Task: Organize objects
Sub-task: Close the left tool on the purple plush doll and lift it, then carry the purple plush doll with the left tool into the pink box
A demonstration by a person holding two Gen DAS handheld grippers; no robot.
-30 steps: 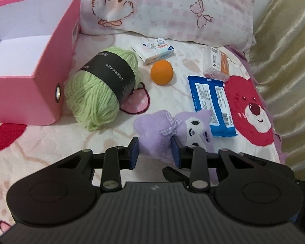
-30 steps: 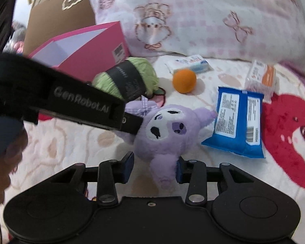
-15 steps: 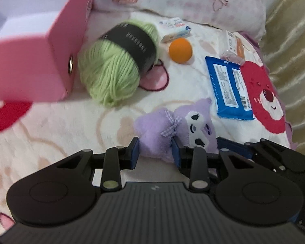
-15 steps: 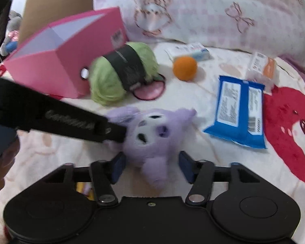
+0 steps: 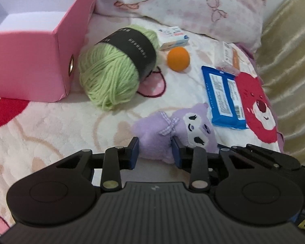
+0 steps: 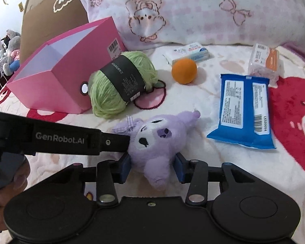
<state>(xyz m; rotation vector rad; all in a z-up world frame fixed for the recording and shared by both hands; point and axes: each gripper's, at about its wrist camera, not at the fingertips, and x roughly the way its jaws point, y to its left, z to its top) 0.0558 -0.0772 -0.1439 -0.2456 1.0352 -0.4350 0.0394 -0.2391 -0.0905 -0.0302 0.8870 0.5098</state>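
Observation:
A purple plush toy (image 5: 172, 134) (image 6: 160, 140) is held above the blanket. My left gripper (image 5: 155, 152) is shut on its left side, by the checked bow. My right gripper (image 6: 152, 167) has its jaws around the toy's lower end, pads touching the fur on both sides. An open pink box (image 5: 36, 61) (image 6: 63, 75) stands at the left with a white inside. A green yarn ball (image 5: 116, 67) (image 6: 120, 83) lies beside the box.
An orange ball (image 5: 178, 59) (image 6: 184, 71), a blue wipes pack (image 5: 223, 97) (image 6: 244, 109), a small white box (image 5: 172, 37) (image 6: 191, 53) and an orange-labelled packet (image 5: 227, 57) (image 6: 264, 63) lie on the blanket. A pillow (image 6: 193, 10) lies behind.
Both grippers rose with the plush toy between them. The right gripper's jaws opened wider half a second ago and have closed in on the toy again.

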